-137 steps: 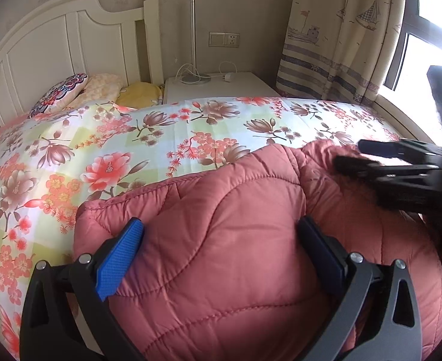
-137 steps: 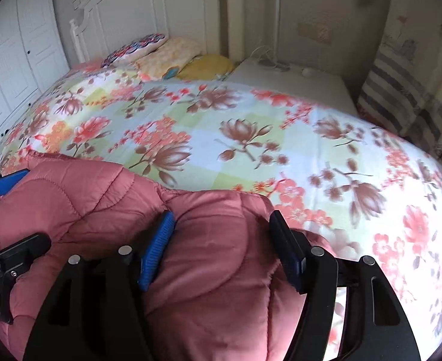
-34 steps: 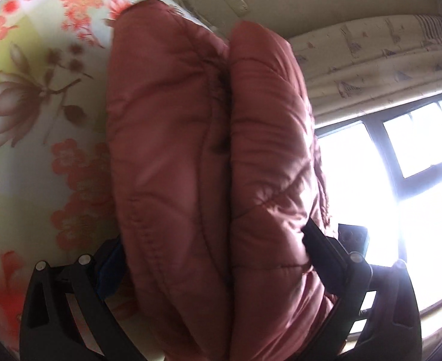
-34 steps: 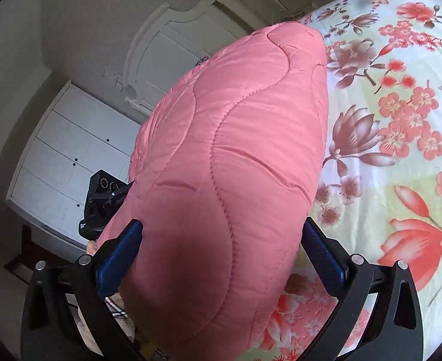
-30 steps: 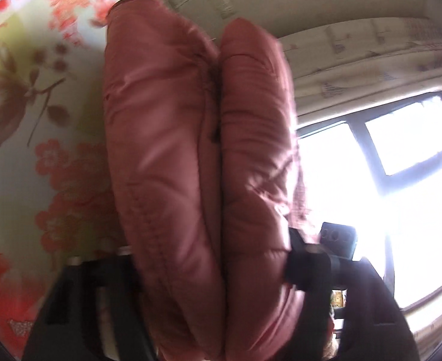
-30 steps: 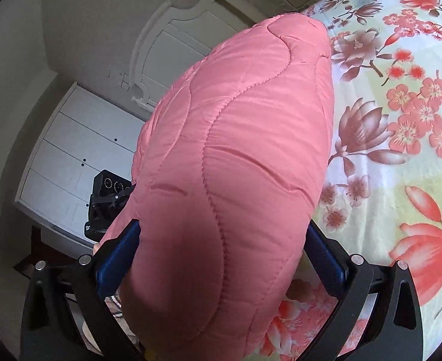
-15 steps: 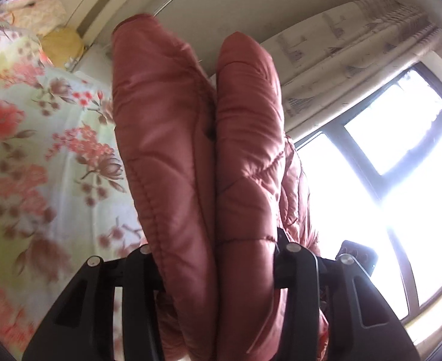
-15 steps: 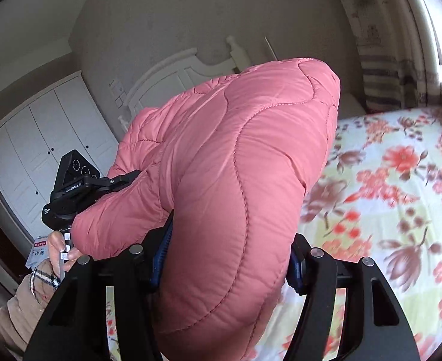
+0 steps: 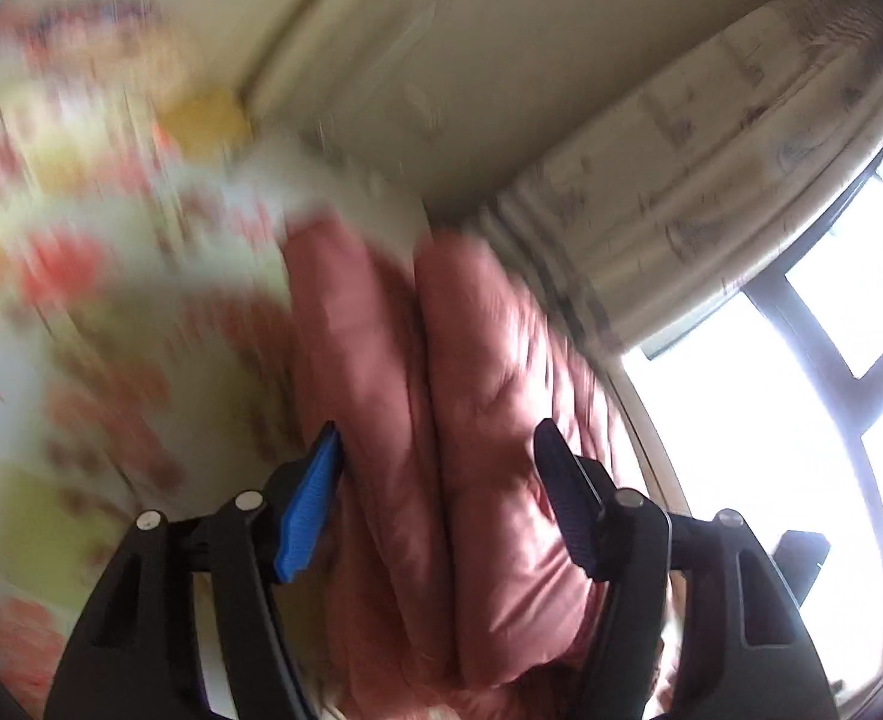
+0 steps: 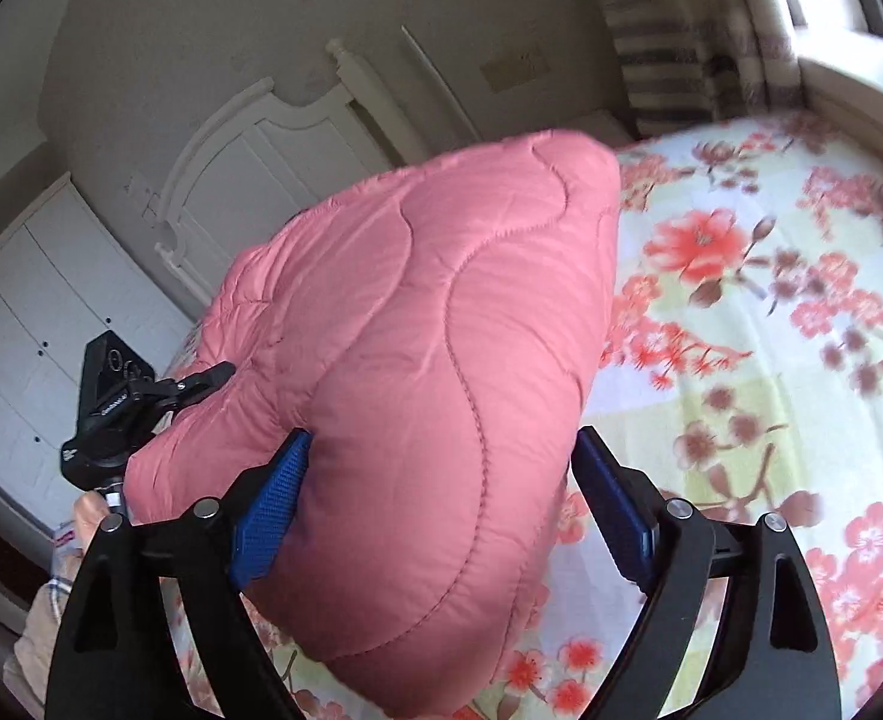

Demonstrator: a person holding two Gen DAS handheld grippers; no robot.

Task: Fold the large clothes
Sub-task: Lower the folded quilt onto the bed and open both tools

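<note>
A folded pink quilted jacket fills the middle of both views. In the blurred left wrist view my left gripper has its jaws on either side of two thick folded layers, squeezing them. In the right wrist view my right gripper clamps the other end of the padded bundle between its blue pads. The jacket is held up above the floral bedspread. The left gripper's body shows at the far end of the jacket.
A white headboard and white wardrobe doors stand behind the bed. A curtain and a bright window are at the right of the left wrist view. Pillows lie near the headboard.
Both grippers closed from wide open onto the jacket about a second ago. They now tilt with the bundle; the left view swings fast and blurs.
</note>
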